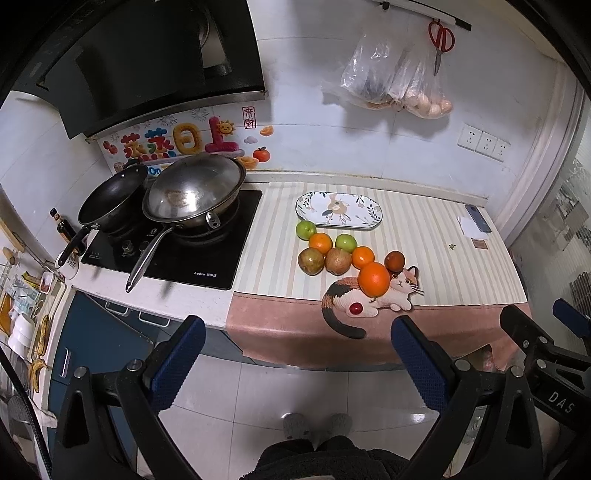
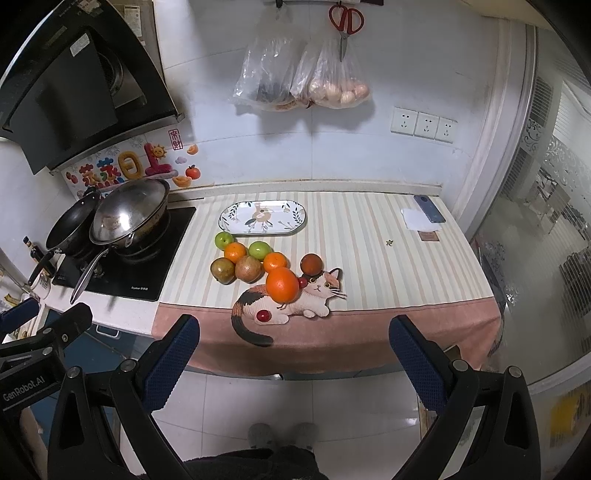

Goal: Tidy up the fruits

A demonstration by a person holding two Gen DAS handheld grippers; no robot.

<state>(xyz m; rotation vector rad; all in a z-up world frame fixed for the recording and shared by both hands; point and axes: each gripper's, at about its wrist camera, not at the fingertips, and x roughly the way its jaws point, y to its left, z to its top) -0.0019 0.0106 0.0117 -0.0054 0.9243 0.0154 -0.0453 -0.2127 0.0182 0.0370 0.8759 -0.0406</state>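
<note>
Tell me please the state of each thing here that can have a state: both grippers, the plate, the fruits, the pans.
Left gripper: open, holding nothing.
Right gripper: open, holding nothing.
Plate: empty, flat on the mat.
Fruits: loose on the mat, none on the plate.
Steel pan: on the stove.
Black pan: on the stove.

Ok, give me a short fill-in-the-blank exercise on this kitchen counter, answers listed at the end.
1. The patterned oval plate holds ____ fruits so far.
2. The large orange rests on the picture of a ____ printed on the cloth.
3. The fingers of both the left gripper and the right gripper are spread ____.
4. The red-handled scissors hang on the wall above the plastic ____.

Missing words: no; cat; open; bags
</note>
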